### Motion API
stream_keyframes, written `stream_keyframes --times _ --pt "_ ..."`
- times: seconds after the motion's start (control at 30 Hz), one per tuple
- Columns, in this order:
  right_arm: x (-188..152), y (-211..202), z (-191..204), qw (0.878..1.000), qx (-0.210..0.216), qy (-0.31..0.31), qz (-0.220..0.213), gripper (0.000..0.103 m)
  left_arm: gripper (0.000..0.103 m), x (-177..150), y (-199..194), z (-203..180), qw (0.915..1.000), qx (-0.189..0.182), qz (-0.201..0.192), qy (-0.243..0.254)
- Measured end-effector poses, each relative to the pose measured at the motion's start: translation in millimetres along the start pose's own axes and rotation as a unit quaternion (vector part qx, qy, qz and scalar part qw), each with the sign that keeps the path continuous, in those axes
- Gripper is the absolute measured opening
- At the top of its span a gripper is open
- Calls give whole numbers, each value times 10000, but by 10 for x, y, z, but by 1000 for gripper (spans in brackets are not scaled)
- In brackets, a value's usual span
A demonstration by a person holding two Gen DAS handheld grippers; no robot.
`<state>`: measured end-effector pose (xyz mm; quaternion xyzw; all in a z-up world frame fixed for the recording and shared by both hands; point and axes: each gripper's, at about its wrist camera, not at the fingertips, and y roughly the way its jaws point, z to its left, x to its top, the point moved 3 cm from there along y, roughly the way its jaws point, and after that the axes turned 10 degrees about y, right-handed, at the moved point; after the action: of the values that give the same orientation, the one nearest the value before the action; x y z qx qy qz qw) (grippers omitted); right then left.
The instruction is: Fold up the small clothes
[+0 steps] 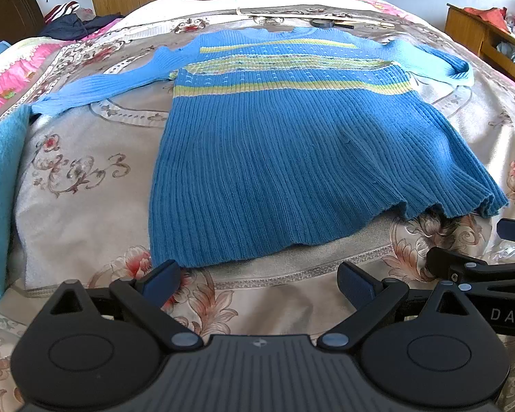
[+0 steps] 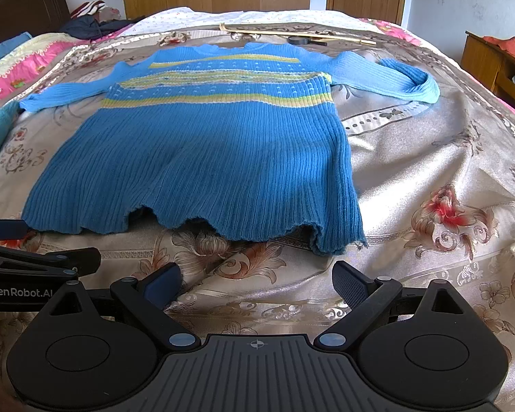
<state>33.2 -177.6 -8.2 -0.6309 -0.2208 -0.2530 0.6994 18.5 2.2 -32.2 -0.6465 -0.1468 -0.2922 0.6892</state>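
A blue ribbed knit sweater (image 1: 292, 151) (image 2: 195, 158) with yellow-green stripes across the chest lies flat on the bed, hem toward me and both sleeves spread out to the sides. My left gripper (image 1: 257, 279) hovers open just short of the hem's left part, with nothing between its fingers. My right gripper (image 2: 255, 279) is open too, a little short of the wavy hem near its right corner. Each gripper shows at the edge of the other's view: the right gripper (image 1: 480, 261) and the left gripper (image 2: 34, 261).
The bed carries a beige floral cover (image 1: 86, 178) (image 2: 446, 178). A light blue towel (image 1: 0, 189) lies at the left edge. Wooden sticks and a dark round object (image 2: 302, 38) lie beyond the collar. Dark clothes (image 1: 75, 24) pile at the headboard; a wooden cabinet (image 2: 491, 58) stands at right.
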Motion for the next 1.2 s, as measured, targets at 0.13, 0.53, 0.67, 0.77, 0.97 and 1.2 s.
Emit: stream_keyframes --times 0.13,0.53,0.67,0.77,0.97,1.2 --pt "0 -4 1 10000 -2 -2 -7 95 103 0 0 1 10000 0 -4 0" --pt "62 -68 -26 9999 69 83 -93 95 103 62 -125 38 9996 22 -270 15" --pt "183 -133 -108 9994 111 203 -247 95 103 166 -273 171 9984 119 -559 -52" --pt "293 -110 -235 9988 127 406 -258 95 103 265 -305 315 9968 308 -739 -34" --pt "543 -3 -555 9963 -76 775 -375 92 103 353 -65 659 9966 589 -529 -246" --pt "617 367 -790 9931 93 1145 255 71 97 252 285 740 9985 187 79 -518"
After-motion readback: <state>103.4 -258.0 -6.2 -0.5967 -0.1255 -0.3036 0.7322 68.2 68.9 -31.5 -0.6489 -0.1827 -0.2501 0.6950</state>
